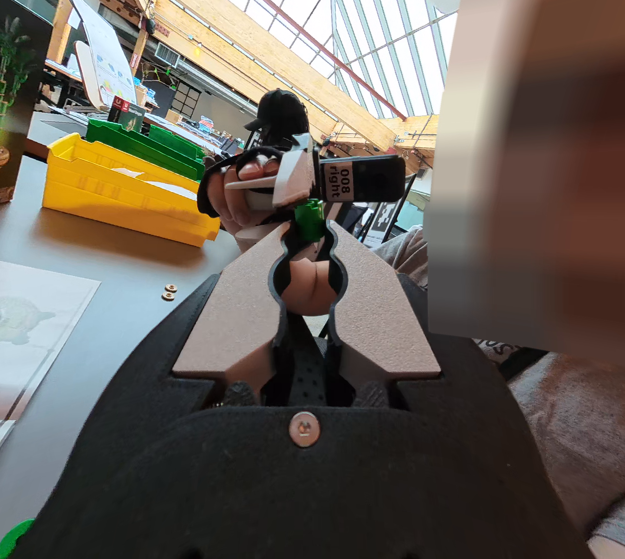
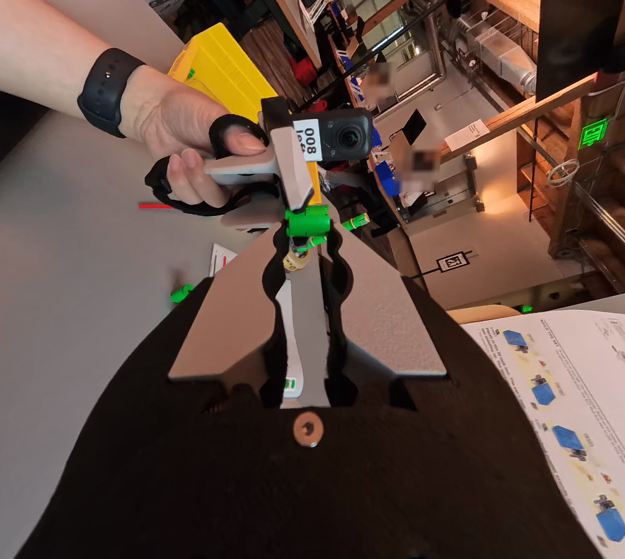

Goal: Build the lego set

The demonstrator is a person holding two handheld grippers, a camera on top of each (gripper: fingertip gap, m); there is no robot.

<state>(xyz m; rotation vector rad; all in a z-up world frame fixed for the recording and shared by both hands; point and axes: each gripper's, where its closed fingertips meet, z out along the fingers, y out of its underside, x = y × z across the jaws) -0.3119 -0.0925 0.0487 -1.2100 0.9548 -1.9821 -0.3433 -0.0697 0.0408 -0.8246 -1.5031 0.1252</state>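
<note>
Between the two tools, held up off the table (image 1: 111,275), a small green lego piece (image 1: 309,221) sits at the fingertips of both: the left gripper (image 1: 308,231) has its jaws drawn nearly together on the piece's lower end, and the right gripper (image 2: 306,231) pinches the same piece (image 2: 307,220) from the other side, its jaws almost closed too. I judge the piece light, rigid and slick-sided, so it could pivot or pop out if squeezed off-centre; the flat side walls look the best place to take hold, leaving the studs free. Just behind it in the right wrist view hang a tan round part (image 2: 297,261) and thin green bits, too blurred to count. Farther out: two small brass rings (image 1: 169,292) on the table, one loose green piece (image 2: 182,293), one yellow bin (image 1: 128,191), one green bin (image 1: 145,145), and one instruction sheet (image 2: 554,414).
</note>
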